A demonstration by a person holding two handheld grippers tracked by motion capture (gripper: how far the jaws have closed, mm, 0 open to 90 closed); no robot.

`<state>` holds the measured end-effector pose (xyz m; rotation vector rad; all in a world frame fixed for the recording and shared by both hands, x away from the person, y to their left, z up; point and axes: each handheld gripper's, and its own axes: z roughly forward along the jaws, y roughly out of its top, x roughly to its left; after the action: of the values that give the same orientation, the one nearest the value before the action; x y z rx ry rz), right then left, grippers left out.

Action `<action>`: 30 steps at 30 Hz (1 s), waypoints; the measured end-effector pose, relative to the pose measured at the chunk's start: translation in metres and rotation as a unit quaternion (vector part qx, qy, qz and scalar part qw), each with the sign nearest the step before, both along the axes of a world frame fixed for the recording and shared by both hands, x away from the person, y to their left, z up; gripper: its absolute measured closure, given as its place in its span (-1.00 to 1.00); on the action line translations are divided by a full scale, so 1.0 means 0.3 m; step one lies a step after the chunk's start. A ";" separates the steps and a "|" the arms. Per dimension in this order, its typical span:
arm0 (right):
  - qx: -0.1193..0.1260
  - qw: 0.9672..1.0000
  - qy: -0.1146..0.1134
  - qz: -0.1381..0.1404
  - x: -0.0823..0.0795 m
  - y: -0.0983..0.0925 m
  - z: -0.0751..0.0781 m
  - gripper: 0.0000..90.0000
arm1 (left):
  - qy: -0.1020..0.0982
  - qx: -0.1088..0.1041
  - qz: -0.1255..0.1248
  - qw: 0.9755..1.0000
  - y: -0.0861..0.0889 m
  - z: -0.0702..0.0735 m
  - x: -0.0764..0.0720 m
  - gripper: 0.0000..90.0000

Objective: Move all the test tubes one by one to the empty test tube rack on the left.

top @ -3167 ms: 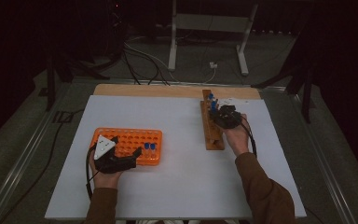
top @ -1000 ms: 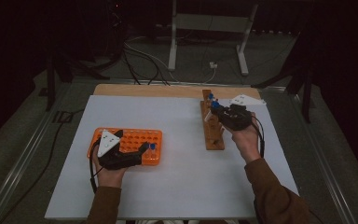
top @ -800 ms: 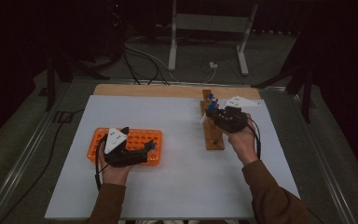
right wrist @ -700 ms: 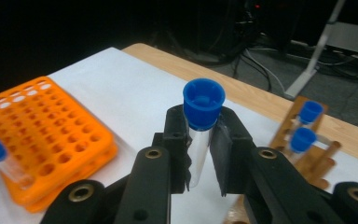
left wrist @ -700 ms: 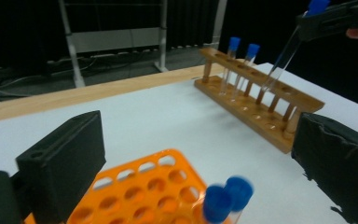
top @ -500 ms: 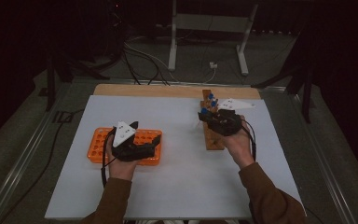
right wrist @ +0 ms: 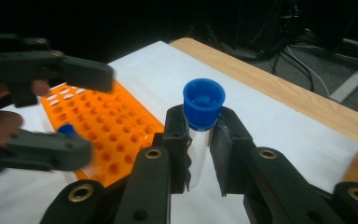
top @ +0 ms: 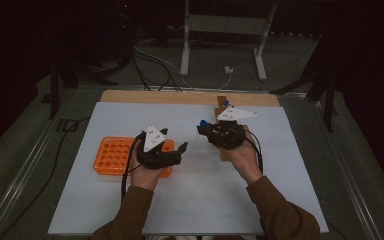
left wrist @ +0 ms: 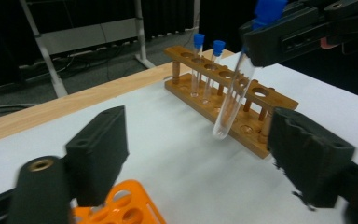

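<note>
R tool [right wrist: 199, 154] held the blue-capped test tube [right wrist: 200, 135] upright mid-frame above the bench [top: 190, 200], cap up, while L tool [left wrist: 205, 158], empty w/ jaws just narrowing, faced it from lower left.

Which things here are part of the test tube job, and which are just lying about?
In the job:
- test tube with blue cap, clamped in the right gripper
- wooden rack
- orange tray
- left gripper, jaws just closing, nothing between them

Lying about:
- cables on the floor
- metal stand behind the table
</note>
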<state>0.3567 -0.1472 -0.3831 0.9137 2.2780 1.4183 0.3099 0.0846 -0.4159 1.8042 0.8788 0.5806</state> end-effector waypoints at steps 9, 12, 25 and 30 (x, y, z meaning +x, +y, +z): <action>0.007 1.000 0.006 0.027 -0.024 0.051 0.019 0.72 | 0.002 0.017 -0.027 0.999 -0.041 -0.007 0.012 0.18; 0.010 0.999 0.011 0.035 -0.029 0.061 0.018 0.72 | 0.003 0.014 -0.033 0.999 -0.042 -0.008 0.013 0.35; 0.015 0.998 0.025 0.051 -0.033 0.080 0.009 0.71 | -0.006 0.030 -0.053 0.998 -0.048 -0.011 0.009 0.74; 0.033 0.998 0.027 0.052 -0.029 0.066 0.013 0.41 | -0.002 0.025 -0.045 0.999 -0.039 -0.011 0.016 0.74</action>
<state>0.3480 -0.1273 -0.3791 0.8732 2.3624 1.5388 0.3146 0.0729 -0.4192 1.8776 0.7818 0.5515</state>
